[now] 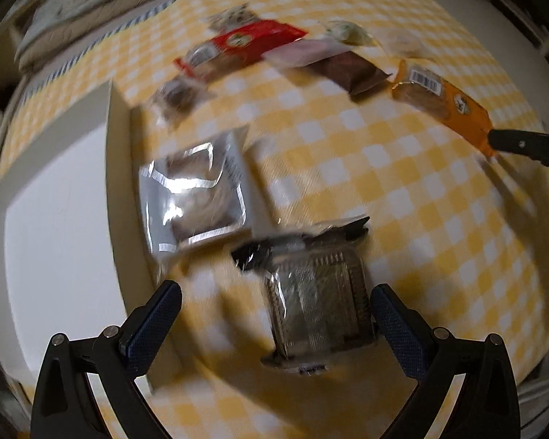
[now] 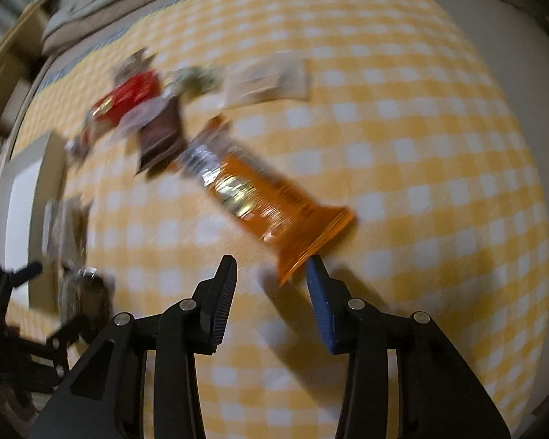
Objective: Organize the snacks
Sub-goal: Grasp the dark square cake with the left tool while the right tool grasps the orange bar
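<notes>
Snack packets lie scattered on a yellow checked tablecloth point(image 1: 402, 183). My left gripper point(image 1: 277, 287) hangs open over a clear packet point(image 1: 318, 300) with a ridged dark snack inside. The packet sits between the fingers, close to the right one, and the pads are not pressing on it. A silver foil packet point(image 1: 194, 190) lies just beyond, beside a white tray point(image 1: 55, 219). My right gripper point(image 2: 272, 261) is narrowed but open. The crimped end of an orange packet point(image 2: 260, 190) reaches its right finger point(image 2: 320, 285), while the left finger stands clear. The picture is blurred.
Farther back lie a red packet point(image 1: 245, 44), a brown packet point(image 1: 355, 69), a small dark packet point(image 1: 175, 95), a green-and-white packet point(image 1: 347, 33) and a beige packet point(image 2: 267, 80). The tablecloth ends at the far edge, with furniture beyond.
</notes>
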